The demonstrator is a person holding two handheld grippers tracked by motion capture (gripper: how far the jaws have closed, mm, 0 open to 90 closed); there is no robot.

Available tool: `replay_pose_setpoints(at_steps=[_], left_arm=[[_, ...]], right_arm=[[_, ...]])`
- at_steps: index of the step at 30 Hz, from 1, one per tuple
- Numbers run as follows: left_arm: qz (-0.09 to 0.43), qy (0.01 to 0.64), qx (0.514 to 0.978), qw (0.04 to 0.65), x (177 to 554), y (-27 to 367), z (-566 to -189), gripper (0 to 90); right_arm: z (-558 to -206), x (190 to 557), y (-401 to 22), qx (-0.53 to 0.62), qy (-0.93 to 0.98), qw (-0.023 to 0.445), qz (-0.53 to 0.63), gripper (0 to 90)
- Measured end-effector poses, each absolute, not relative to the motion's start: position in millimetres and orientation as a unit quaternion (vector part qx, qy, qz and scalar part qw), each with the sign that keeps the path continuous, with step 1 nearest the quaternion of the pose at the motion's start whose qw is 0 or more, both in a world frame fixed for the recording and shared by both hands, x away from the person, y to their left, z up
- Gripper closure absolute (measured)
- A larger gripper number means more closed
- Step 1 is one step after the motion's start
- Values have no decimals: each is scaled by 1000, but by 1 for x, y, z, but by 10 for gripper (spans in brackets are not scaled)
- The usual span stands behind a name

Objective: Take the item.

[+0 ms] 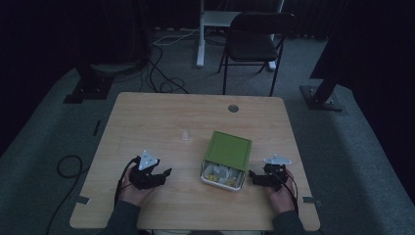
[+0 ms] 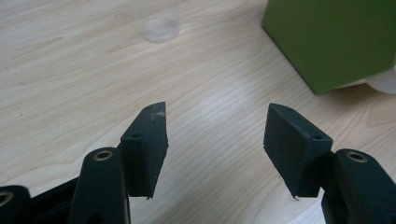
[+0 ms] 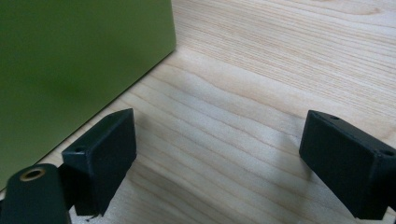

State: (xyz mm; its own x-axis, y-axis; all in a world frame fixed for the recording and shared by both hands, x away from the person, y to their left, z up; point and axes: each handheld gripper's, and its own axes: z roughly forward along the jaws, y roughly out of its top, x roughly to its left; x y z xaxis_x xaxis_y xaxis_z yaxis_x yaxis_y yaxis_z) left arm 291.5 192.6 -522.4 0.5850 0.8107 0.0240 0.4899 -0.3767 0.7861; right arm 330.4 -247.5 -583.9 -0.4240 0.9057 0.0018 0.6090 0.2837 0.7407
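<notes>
Here, a green-lidded box point(image 1: 226, 159) of pale items lies on the wooden tabletop point(image 1: 161, 122). The right gripper point(image 1: 255, 177) rests just beside it, the left gripper point(image 1: 164, 175) farther off; both gape empty, seemingly poised to handle it.

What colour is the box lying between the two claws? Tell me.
Green, with a white open end; the box shows best in the high view.

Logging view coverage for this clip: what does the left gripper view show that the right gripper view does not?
Left gripper view: a small clear cup on the table ahead, and a bit of the white container under the green box's edge. Right gripper view: the green box's flat side close beside the right tool. Both: that box, wooden table, and open, empty jaws, as on the left tool.
</notes>
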Motion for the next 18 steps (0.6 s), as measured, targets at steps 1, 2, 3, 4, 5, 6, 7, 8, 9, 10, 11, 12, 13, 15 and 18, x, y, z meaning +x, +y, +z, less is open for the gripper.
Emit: replay_pose_setpoints(at_steps=[1, 2, 3, 4, 5, 6, 7, 8, 9, 10, 11, 12, 13, 15, 18], left_arm=[[208, 403, 803, 386, 291, 191, -522, 408], [208, 401, 804, 387, 291, 190, -521, 408], [208, 399, 804, 388, 291, 188, -520, 408], [207, 398, 805, 387, 291, 187, -520, 408], [207, 396, 806, 388, 291, 186, -519, 407], [206, 396, 806, 389, 291, 184, -519, 407], [205, 393, 807, 389, 291, 183, -518, 407], [205, 393, 807, 390, 291, 182, -518, 408], [205, 391, 808, 390, 291, 181, -517, 408], [204, 389, 809, 391, 291, 180, -517, 407], [204, 387, 809, 391, 290, 179, -516, 408], [203, 386, 810, 392, 290, 178, -516, 408], [203, 386, 810, 392, 290, 178, -516, 408], [202, 383, 811, 394, 290, 175, -515, 408], [199, 378, 811, 399, 289, 170, -513, 409]], right_arm=[[-584, 330, -247, 491, 771, 217, 342, 106], [-584, 330, -247, 491, 771, 217, 342, 106], [-584, 330, -247, 491, 771, 217, 342, 106], [-584, 330, -247, 491, 771, 217, 342, 106], [-584, 330, -247, 491, 771, 217, 342, 106], [-584, 330, -247, 491, 771, 217, 342, 106], [-584, 330, -247, 491, 771, 217, 342, 106], [-584, 330, -247, 491, 771, 217, 342, 106], [-584, 330, -247, 491, 771, 217, 342, 106], [-584, 330, -247, 491, 771, 217, 342, 106], [-584, 330, -247, 491, 771, 217, 342, 106], [-584, 330, -247, 491, 771, 217, 342, 106], [-584, 330, -247, 491, 771, 217, 342, 106], [-584, 330, -247, 491, 771, 217, 342, 106], [-584, 330, -247, 491, 771, 217, 342, 106]])
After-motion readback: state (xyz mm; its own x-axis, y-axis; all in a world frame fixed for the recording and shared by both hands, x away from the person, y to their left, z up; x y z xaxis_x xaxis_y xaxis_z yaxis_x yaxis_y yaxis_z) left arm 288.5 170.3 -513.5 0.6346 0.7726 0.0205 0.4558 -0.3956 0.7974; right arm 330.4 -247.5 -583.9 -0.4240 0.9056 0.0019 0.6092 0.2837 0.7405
